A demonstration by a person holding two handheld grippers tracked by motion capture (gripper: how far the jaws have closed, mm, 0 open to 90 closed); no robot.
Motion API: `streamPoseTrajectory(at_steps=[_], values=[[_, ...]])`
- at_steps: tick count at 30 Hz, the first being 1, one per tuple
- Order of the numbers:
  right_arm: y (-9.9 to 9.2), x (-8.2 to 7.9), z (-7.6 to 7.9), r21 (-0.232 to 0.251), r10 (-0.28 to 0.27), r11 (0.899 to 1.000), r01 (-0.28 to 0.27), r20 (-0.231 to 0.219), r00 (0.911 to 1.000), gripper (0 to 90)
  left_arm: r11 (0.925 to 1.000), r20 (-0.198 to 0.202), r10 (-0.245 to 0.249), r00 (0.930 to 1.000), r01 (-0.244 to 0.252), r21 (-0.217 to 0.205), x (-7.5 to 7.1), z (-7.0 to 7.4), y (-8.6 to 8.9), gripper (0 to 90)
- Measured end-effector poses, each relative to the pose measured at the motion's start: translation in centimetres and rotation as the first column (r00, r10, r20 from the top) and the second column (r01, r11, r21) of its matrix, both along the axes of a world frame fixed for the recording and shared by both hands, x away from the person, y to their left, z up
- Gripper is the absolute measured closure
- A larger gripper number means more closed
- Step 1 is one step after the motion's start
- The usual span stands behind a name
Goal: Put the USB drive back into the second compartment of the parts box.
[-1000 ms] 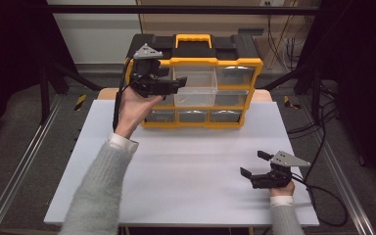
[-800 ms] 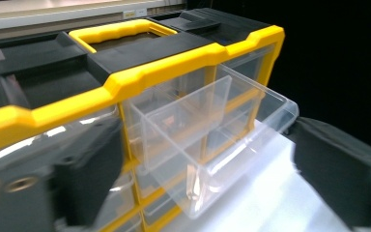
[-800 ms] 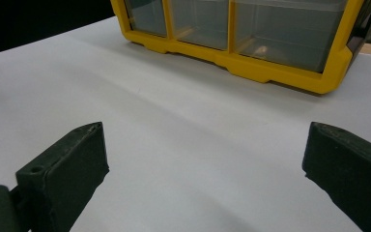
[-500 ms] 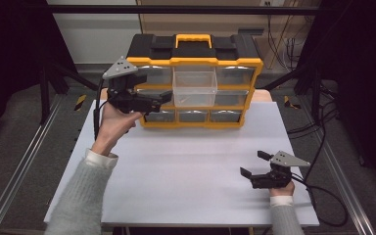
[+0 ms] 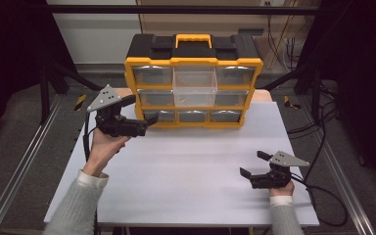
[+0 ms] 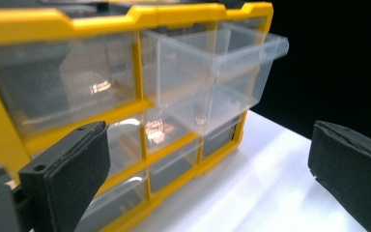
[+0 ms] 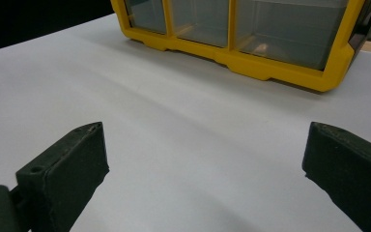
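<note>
A yellow and black drawer cabinet (image 5: pixel 194 63) stands at the back of the white table (image 5: pixel 186 171). Its clear top middle drawer (image 5: pixel 194 87) is pulled out toward me, also seen as the drawer (image 6: pixel 222 77) in the left gripper view. My left gripper (image 5: pixel 149 120) hovers open by the cabinet's lower left corner, nothing between its jaws. My right gripper (image 5: pixel 252 164) rests open on the table at the front right, well away from the cabinet (image 7: pixel 251 34), holding nothing.
Other clear drawers (image 5: pixel 152 74) in the cabinet are pushed in. A black and yellow handle (image 5: pixel 194 40) sits on the cabinet top. Metal rails (image 5: pixel 24 161) run along both sides of the table, and cables (image 5: pixel 323 191) trail off to the right.
My left gripper has drawn back from the cabinet's front, moving left and down toward me. The top middle drawer stays pulled out. The right gripper has not moved.
</note>
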State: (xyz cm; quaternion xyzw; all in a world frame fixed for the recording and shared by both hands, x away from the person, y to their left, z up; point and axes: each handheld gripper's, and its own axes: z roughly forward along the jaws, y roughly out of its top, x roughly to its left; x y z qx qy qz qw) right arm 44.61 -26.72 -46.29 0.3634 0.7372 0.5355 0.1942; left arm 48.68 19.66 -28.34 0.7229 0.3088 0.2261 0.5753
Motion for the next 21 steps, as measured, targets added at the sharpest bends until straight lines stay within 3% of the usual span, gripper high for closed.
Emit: streamPoseTrajectory(at_steps=[4, 6, 7, 21], values=[[0.0, 0.0, 0.0, 0.001, 0.001, 1.000, -0.001, -0.002, 1.0000, 2.6, 0.9996, -0.007, -0.004, 1.0000, 0.003, -0.027, -0.6, -1.8, 0.9, 1.2], [0.0, 0.0, 0.0, -0.001, 0.000, 1.000, 0.000, -0.005, 1.0000, 2.6, 0.9997, -0.025, 0.000, 0.9997, 0.000, -0.023, -0.9, -3.3, 1.6, 1.2], [0.0, 0.0, 0.0, -0.001, 0.000, 1.000, 0.000, -0.005, 1.0000, 2.6, 0.9997, -0.025, 0.000, 0.9997, 0.000, -0.023, -0.9, -3.3, 1.6, 1.2], [0.1, 0.1, -0.1, -0.006, 0.003, 1.000, -0.003, -0.009, 1.0000, 2.7, 0.9987, -0.114, 0.050, 0.9922, -0.051, -0.002, -1.7, -10.9, 5.1, 1.2]])
